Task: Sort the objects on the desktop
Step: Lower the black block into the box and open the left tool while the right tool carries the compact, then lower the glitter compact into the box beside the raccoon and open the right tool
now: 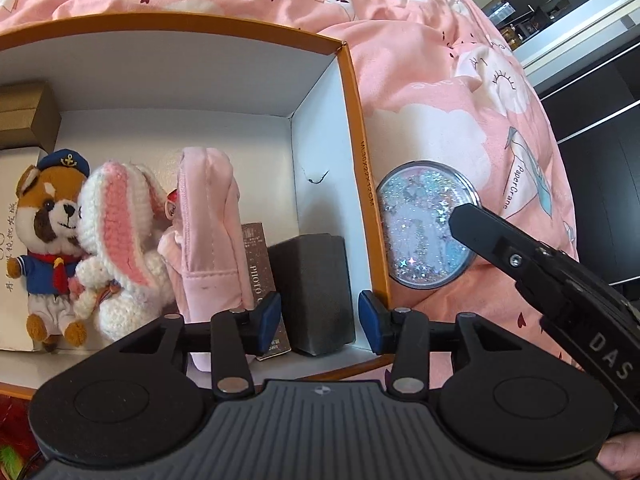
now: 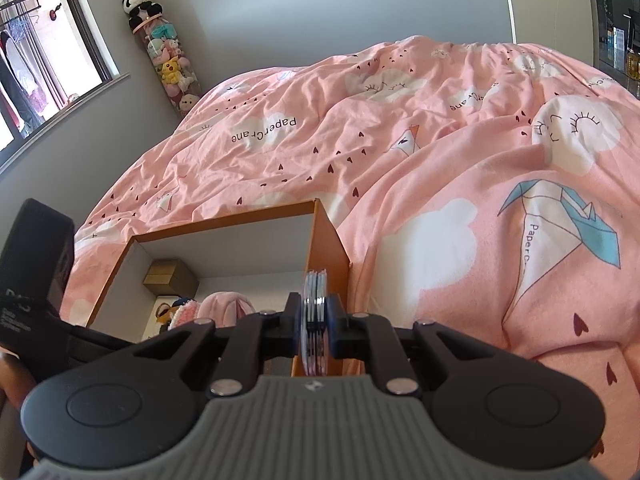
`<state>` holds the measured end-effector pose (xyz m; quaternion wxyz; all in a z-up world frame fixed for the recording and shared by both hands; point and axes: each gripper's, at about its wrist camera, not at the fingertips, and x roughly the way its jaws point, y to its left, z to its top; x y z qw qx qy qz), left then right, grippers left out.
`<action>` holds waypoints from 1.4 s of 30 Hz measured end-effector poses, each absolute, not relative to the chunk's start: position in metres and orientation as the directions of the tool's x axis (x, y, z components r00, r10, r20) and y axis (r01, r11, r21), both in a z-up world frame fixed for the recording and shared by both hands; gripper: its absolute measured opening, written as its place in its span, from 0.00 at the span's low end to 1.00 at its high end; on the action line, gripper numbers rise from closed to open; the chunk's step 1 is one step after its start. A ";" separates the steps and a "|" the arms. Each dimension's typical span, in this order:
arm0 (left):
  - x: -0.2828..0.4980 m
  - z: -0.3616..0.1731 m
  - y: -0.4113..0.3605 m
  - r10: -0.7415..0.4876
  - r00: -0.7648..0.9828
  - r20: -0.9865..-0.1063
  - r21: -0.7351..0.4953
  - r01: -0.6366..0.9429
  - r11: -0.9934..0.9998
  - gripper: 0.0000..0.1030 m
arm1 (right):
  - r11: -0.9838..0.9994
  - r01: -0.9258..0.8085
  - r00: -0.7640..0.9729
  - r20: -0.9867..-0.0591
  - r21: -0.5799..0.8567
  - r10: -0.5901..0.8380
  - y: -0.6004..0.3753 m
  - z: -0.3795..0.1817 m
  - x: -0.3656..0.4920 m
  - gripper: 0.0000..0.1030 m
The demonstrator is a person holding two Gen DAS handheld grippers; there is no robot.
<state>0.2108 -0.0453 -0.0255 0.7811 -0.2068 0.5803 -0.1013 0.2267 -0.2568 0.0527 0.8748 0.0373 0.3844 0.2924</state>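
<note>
edgewise, glitter disc (image 2: 315,320) upright in right gripper (image 2: 316,326), beside box (image 2: 326,240)

Ahead of the left gripper (image 1: 320,320), its own linkage hides the foot of the pink pouch (image 1: 208,232), the brown booklet (image 1: 262,280) and the dark grey block (image 1: 316,284). At far left, the picture's edge cuts off the gold box (image 1: 24,116). The right gripper (image 2: 316,326) covers the glitter disc (image 2: 315,320) at mid-height; its face is seen edge-on only.
</note>
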 end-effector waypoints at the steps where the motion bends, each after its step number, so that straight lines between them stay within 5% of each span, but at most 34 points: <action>1: 0.210 -0.025 -0.045 -0.399 0.307 -0.864 -0.441 -0.078 0.894 0.48 | 0.825 -0.483 0.532 -0.651 0.291 0.541 -0.256 0.052 0.227 0.13; 7: 0.213 -0.037 -0.049 -0.384 0.273 -0.882 -0.415 -0.066 0.907 0.28 | 0.824 -0.490 0.534 -0.648 0.287 0.543 -0.254 0.054 0.225 0.13; 19: 0.183 0.010 -0.017 -0.354 0.433 -0.829 -0.392 0.002 0.920 0.28 | 0.773 -0.548 0.526 -0.587 0.321 0.616 -0.242 0.079 0.225 0.13; 32: 0.144 0.037 0.100 0.007 0.571 -0.821 -0.202 -0.301 0.932 0.28 | 0.598 -0.653 0.272 -0.593 0.465 0.758 -0.135 0.061 0.225 0.13; 42: 0.128 0.018 0.143 0.013 0.558 -0.830 -0.238 -0.374 0.896 0.28 | 0.517 -0.603 -0.002 -0.649 0.607 0.761 -0.052 0.000 0.213 0.13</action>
